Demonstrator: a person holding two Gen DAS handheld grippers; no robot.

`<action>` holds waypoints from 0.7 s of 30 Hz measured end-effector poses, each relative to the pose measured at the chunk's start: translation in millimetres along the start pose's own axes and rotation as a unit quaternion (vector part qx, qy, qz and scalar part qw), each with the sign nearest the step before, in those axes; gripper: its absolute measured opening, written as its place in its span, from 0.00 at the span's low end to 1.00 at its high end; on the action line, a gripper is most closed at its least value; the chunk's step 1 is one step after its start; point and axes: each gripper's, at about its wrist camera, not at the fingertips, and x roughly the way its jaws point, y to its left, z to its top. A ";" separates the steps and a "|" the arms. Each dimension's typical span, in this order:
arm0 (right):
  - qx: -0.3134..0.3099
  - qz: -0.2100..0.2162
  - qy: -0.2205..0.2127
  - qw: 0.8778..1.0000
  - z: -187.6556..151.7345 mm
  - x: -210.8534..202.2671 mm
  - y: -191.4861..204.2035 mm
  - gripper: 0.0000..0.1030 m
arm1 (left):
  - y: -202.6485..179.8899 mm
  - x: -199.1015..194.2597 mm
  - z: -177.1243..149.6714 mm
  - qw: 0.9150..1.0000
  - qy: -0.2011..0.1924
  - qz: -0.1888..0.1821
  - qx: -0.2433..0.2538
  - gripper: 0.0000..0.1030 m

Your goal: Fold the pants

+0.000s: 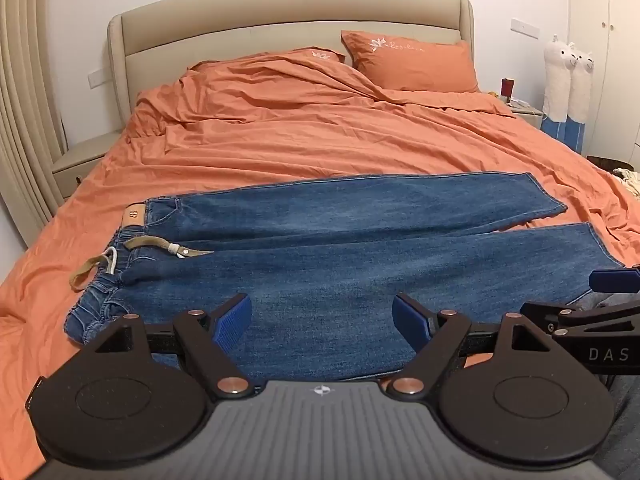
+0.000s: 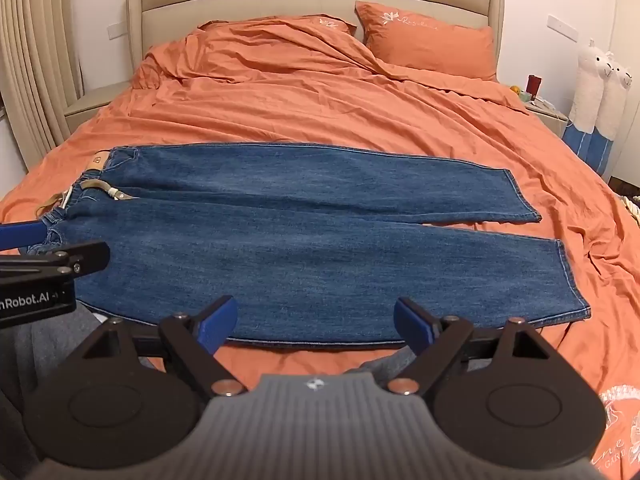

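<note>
- Bed (image 1: 280, 148), orange sheet, fills most of both views; beige padded headboard (image 1: 280, 12) at the far end against a white wall.
- Rumpled orange duvet (image 2: 280, 64) bunched over the far half, thickest at far left.
- Blue jeans (image 1: 340, 248) spread flat across the near half of the bed, lying crosswise. Waistband at left, both leg hems at right. Legs side by side, splitting slightly toward the hems: the far leg ends shorter in view, the near leg runs further right.
- Orange pillow (image 1: 412, 62) at far right against the headboard, white flower embroidery on it. A second one sits partly under the duvet to its left.
- Two white plush alpacas (image 1: 568, 76) standing upright at far right beside the bed, by a nightstand with small items on it.
- Left gripper (image 1: 322, 318) over the near edge of the jeans, around mid-length; blue pads spread wide, nothing between them.
- Right gripper (image 2: 316, 320) low at the near hem side of the near leg; fingers spread wide, nothing pinched. Denim edge lies just beyond the fingertips.
- Tan drawstring (image 1: 140, 252) with white tips trailing loose across the waistband, left end looping onto the sheet.
- Tan leather patch (image 1: 134, 214) at the far corner of the waistband.
</note>
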 end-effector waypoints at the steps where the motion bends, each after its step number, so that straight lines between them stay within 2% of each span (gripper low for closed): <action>1: 0.000 -0.001 -0.001 1.000 0.3 -0.2 -0.4 0.80 | 1.0 0.4 0.5 1.000 0.006 -0.005 -0.006 0.91; 21: 0.012 -0.005 -0.001 1.000 0.1 -6.7 -6.3 0.80 | -3.5 4.7 -4.0 1.000 0.008 -0.010 0.003 0.91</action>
